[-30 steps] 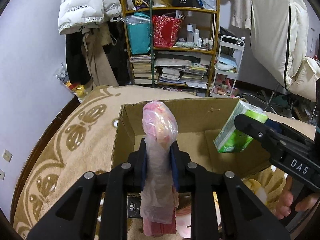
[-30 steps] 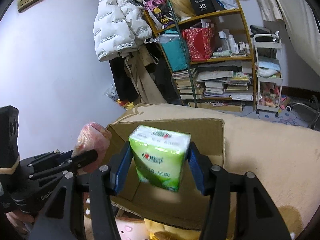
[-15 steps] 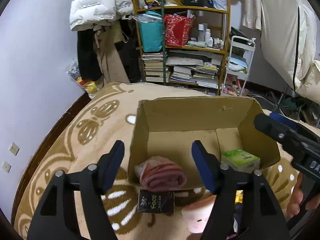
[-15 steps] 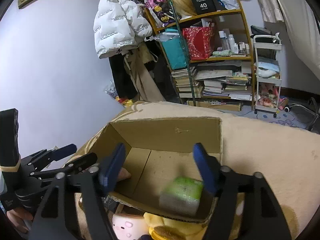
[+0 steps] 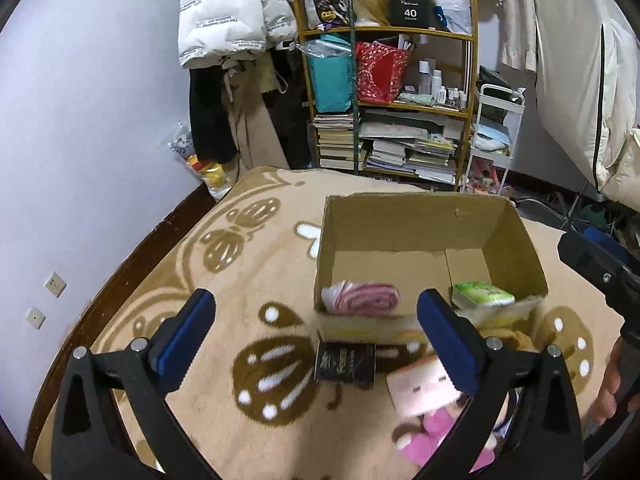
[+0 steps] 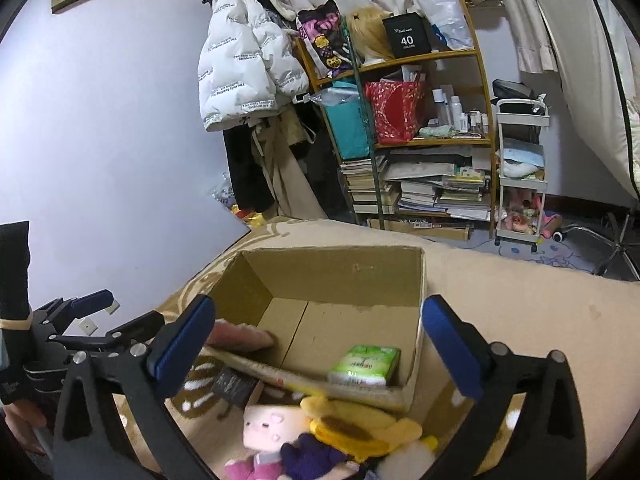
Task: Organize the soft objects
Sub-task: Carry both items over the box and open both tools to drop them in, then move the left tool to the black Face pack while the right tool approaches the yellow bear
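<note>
Cardboard box (image 5: 412, 220) sits open-topped on the patterned blanket (image 5: 168, 280); inside, the pink roll (image 5: 366, 298) lies flat at the near-left corner w/ long axis along the near wall, and the green tissue pack (image 5: 482, 295) lies flat at the near-right corner, long axis approx. parallel to the same wall. Left gripper (image 5: 316, 338) and right gripper (image 6: 320, 336) have both just been opening: jaws now spread wide, nothing between pads, each held above the box's near edge. Plush toys (image 6: 320, 436) and a black packet (image 5: 346, 362) lie on the blanket just outside the near wall.
</note>
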`<action>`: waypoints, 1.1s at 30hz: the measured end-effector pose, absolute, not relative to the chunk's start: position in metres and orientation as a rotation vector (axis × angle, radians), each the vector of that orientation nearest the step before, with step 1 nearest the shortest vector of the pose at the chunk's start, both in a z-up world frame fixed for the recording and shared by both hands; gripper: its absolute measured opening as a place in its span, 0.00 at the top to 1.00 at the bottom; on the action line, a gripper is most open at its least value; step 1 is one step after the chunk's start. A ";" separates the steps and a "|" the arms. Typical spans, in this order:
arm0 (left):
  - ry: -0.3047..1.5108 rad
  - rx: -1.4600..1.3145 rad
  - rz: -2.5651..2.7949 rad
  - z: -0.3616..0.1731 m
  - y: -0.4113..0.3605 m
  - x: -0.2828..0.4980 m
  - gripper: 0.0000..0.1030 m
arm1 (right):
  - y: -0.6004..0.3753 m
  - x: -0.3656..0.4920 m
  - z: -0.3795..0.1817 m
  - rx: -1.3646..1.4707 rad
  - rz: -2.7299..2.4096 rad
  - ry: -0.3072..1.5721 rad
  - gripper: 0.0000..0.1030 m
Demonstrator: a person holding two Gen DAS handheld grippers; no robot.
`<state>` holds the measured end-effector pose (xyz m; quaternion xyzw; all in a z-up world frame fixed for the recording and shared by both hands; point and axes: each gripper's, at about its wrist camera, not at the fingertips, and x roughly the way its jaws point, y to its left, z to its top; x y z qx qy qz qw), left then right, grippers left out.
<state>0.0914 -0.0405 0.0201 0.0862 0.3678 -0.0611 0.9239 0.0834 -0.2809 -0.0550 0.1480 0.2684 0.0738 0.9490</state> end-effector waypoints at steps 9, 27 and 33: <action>0.816 0.136 -0.104 0.024 -0.021 0.060 0.02 | -0.273 0.043 -0.042 0.303 0.160 0.559 0.00; 0.935 0.085 -0.133 -0.008 -0.011 0.057 0.02 | -0.285 0.025 -0.069 0.398 0.112 0.664 0.00; 0.966 0.089 -0.132 -0.025 -0.016 0.069 0.02 | -0.286 0.035 -0.087 0.416 0.102 0.721 0.00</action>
